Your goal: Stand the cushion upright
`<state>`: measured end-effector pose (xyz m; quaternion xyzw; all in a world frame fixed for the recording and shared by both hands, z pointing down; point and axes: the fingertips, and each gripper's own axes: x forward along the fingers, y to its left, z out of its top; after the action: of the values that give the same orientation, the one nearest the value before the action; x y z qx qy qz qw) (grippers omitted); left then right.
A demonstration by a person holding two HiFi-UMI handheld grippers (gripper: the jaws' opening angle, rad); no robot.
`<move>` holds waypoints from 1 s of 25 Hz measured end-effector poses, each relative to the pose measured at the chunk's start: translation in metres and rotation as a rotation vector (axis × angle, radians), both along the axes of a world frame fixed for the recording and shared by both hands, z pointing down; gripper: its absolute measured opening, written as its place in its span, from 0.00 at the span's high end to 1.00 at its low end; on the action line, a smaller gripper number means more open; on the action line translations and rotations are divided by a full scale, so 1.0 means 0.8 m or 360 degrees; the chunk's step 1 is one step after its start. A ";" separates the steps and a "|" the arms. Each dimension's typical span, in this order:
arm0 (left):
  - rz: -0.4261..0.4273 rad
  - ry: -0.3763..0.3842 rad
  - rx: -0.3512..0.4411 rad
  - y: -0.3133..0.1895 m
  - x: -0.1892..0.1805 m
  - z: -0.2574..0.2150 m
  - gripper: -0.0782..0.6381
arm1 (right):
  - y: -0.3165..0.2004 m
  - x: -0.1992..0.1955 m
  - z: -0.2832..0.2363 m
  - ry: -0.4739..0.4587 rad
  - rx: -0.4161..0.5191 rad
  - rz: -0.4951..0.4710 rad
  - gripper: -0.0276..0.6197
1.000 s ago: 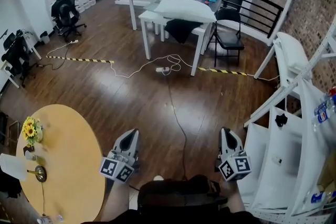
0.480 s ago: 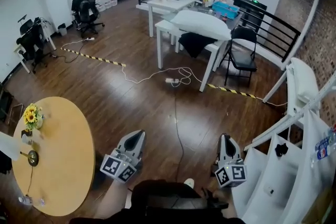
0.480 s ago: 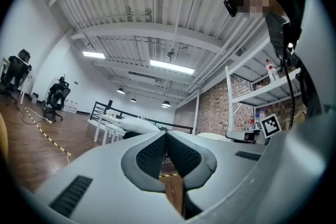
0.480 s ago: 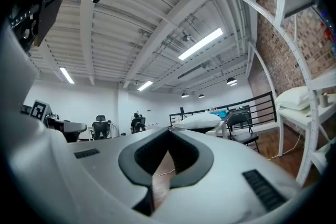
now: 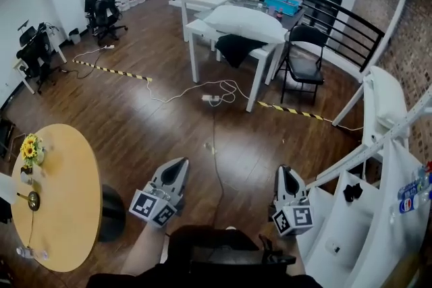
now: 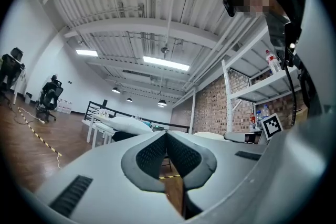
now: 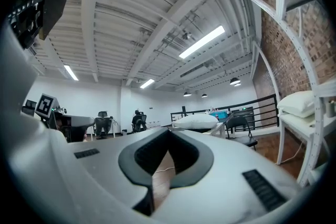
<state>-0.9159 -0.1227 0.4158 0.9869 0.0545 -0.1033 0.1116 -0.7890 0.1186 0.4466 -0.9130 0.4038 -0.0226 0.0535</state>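
Grey left gripper (image 5: 178, 166) and grey right gripper (image 5: 286, 177), jaws pressed together and empty, have advanced over the dark wooden floor (image 5: 169, 125); well ahead of the jaws, the plump white cushion (image 5: 244, 22) lies flat on the white desk (image 5: 194, 25), slightly nearer but out of reach

Left gripper (image 5: 179, 165), right gripper (image 5: 284, 174): pale grey tapered shells, dark ribbed pads (image 6: 152, 155). Black-and-white marker cube (image 5: 154, 207) on each, just ahead of dark top (image 5: 223, 258).
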 end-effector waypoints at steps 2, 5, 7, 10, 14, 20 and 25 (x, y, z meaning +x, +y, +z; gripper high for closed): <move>0.0014 0.0000 -0.0006 0.021 0.020 0.003 0.89 | 0.028 0.013 0.001 0.0011 -0.0023 0.0032 0.95; 0.0050 0.0006 -0.0011 0.054 0.052 0.004 0.89 | 0.074 0.035 0.005 0.0005 -0.0043 0.0097 0.95; 0.0088 0.0014 0.0004 0.079 0.073 0.003 0.89 | 0.103 0.049 0.008 -0.0004 -0.0050 0.0141 0.95; 0.0158 0.0012 0.0028 0.111 0.102 -0.001 0.89 | 0.135 0.066 0.007 -0.0003 -0.0043 0.0196 0.95; 0.0262 0.0003 0.0034 0.133 0.138 -0.001 0.89 | 0.153 0.085 0.018 -0.0022 -0.0038 0.0257 0.95; 0.0300 -0.0029 0.0007 0.109 0.195 0.003 0.89 | 0.138 0.115 0.025 -0.0065 -0.0085 0.0308 0.95; 0.0387 -0.0042 -0.0001 0.076 0.257 0.006 0.89 | 0.114 0.164 0.017 -0.0074 -0.0112 0.0420 0.95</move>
<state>-0.7106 -0.0615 0.4209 0.9742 0.1723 -0.0761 0.1244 -0.6578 0.2099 0.4599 -0.9587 0.2777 -0.0508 0.0333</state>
